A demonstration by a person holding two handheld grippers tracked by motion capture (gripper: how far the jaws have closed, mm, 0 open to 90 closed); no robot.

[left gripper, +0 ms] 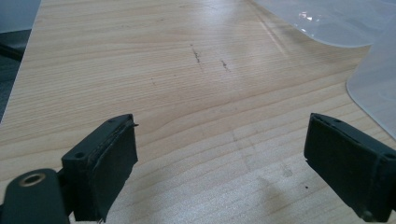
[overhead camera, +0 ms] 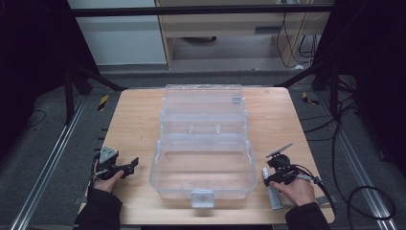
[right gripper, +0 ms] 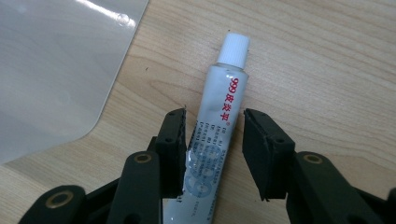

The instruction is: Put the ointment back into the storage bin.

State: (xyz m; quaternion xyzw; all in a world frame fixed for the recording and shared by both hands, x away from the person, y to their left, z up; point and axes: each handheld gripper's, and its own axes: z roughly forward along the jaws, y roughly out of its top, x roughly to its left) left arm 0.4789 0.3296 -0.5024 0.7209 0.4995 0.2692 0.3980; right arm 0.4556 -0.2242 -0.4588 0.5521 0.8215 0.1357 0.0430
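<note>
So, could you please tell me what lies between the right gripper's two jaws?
A white-capped ointment tube lies on the wooden table between the open jaws of the right gripper, as the right gripper view shows; one jaw looks close against it.

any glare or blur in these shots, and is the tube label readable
High view: dim, dark surroundings, the clear plastic box looks soft and low in contrast. Left gripper view: a bright sheen runs across the wooden table. Right gripper view: a glare streak on the box wall; the ointment tube is sharp enough to read the red "999", but its small print blurs.
</note>
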